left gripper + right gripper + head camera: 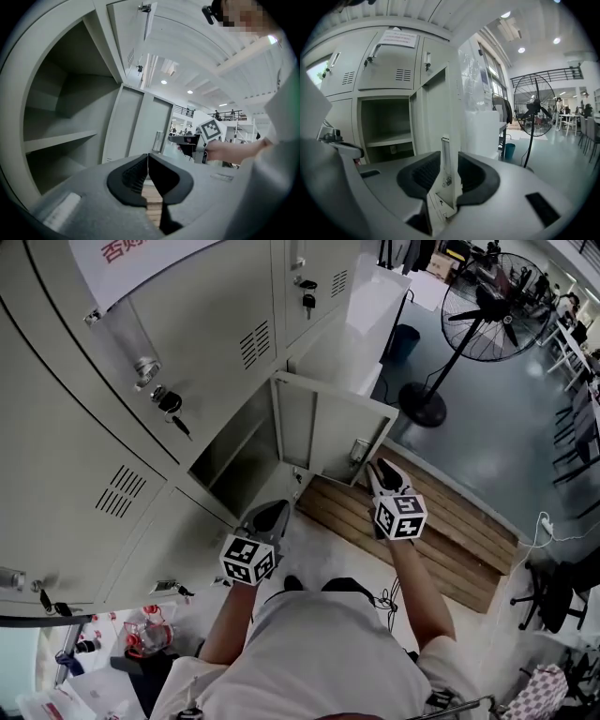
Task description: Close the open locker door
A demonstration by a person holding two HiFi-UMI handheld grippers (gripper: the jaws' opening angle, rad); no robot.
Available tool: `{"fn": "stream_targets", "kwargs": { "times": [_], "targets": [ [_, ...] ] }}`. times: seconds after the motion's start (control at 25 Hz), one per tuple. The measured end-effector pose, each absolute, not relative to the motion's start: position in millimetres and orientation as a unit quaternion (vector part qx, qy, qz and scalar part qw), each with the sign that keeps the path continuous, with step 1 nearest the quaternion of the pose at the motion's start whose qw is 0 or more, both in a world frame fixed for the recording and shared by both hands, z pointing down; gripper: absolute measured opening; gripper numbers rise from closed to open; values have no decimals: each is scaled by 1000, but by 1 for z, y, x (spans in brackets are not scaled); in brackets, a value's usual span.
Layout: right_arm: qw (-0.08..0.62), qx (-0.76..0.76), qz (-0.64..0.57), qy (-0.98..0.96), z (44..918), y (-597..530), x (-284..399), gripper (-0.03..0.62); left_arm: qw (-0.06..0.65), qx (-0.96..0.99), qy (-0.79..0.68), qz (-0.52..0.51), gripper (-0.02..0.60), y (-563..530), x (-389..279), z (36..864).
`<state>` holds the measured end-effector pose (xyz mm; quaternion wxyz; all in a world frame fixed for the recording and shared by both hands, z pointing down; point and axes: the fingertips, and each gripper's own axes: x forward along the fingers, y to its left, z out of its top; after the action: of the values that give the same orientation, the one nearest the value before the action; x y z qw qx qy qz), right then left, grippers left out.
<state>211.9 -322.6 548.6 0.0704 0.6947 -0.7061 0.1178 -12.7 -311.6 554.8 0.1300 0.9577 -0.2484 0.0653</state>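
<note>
Door: your locker door (pixel 333 432) is thin sheet steel, stiff, and probably light on its hinges.
Hold: right gripper (pixel 447 161) seemingly pinches the free edge between its pads.
Spare: left gripper (pixel 148 159) closed, empty.

Bright ceiling lamps (pixel 521 49) light sharp, fisheye-curved views with dark vignetted corners.

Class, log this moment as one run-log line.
right gripper: shut on door edge | left gripper: shut, empty | door: open, not yet swung
</note>
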Motion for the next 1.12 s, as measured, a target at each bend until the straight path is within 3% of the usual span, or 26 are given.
{"fn": "stream_targets", "kwargs": {
  "times": [1.12],
  "targets": [
    [87,612,100,-780,542,-360,218,103,144,940,-304,58,15,-332,9,547]
  ]
}}
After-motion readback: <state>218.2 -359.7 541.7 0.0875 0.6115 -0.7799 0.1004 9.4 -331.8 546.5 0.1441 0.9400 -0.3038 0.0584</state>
